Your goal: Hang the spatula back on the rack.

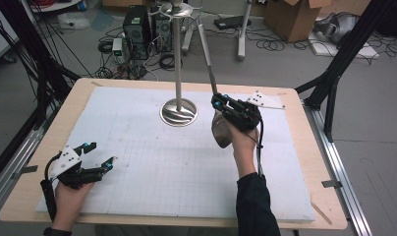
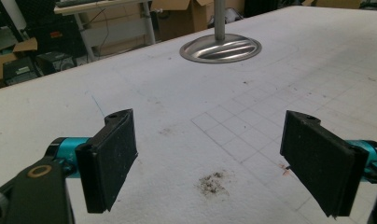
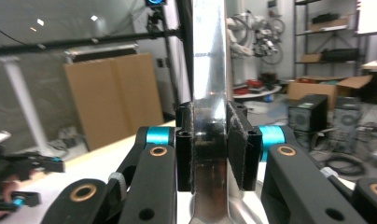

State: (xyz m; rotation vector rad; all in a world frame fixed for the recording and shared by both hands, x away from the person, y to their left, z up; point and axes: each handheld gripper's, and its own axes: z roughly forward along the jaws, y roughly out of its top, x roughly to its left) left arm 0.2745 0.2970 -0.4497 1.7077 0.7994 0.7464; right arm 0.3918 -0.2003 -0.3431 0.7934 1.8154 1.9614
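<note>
A long metal ladle stands almost upright over the white mat, bowl down, its handle leaning up toward the top of a metal stand. My right gripper is shut on the handle just above the bowl; in the right gripper view both pads clamp the shiny handle at my right gripper. The stand has a round base and a thin pole. My left gripper rests at the mat's near left, open, with nothing between its pads; the stand's base lies ahead of it.
A white gridded mat covers the wooden table. A small dirt smudge marks the mat by the left gripper. Black frame posts flank the table. Computers, cables and cardboard boxes lie on the floor beyond.
</note>
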